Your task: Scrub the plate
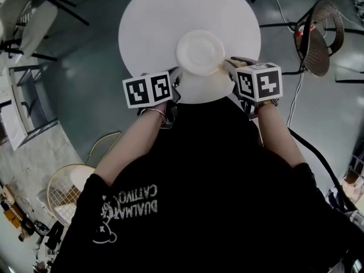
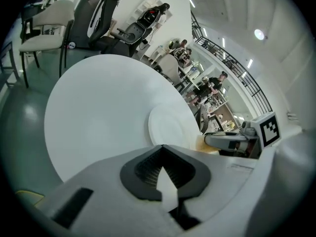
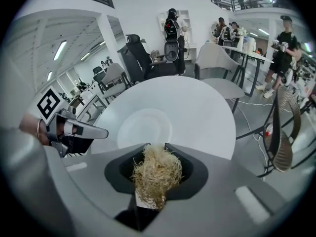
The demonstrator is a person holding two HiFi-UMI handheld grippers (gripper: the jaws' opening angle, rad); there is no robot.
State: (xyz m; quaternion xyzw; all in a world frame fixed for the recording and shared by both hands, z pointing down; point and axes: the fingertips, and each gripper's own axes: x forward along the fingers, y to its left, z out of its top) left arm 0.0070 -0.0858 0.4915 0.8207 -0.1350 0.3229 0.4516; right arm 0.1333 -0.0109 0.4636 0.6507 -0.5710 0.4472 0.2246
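Right gripper (image 3: 152,184) is clamped on a straw-coloured scrubber (image 3: 155,174), and the fibre tangle bulges out between my jaws. Left gripper (image 2: 163,177) has its jaws together and is empty. Both sit over the near edge of the round white table (image 1: 151,21). The plate (image 1: 200,51) is white and lies flat on the table close to that edge, between my two grippers. The left one is just beside its near-left rim. The right one is at its near-right rim with the scrubber tuft at the rim, but I can't tell if it really touches. Nothing blocks my way to the plate. Down by my left side is a wire chair (image 1: 68,189). Right of the table stands a woven round chair (image 1: 321,36), with a white cable (image 1: 294,104) on the grey floor. A white chair (image 1: 34,16) is off to the far left. Beyond the table are another white chair (image 3: 217,58) and a black office chair (image 3: 136,53), with people (image 3: 284,43) standing at desks at the back
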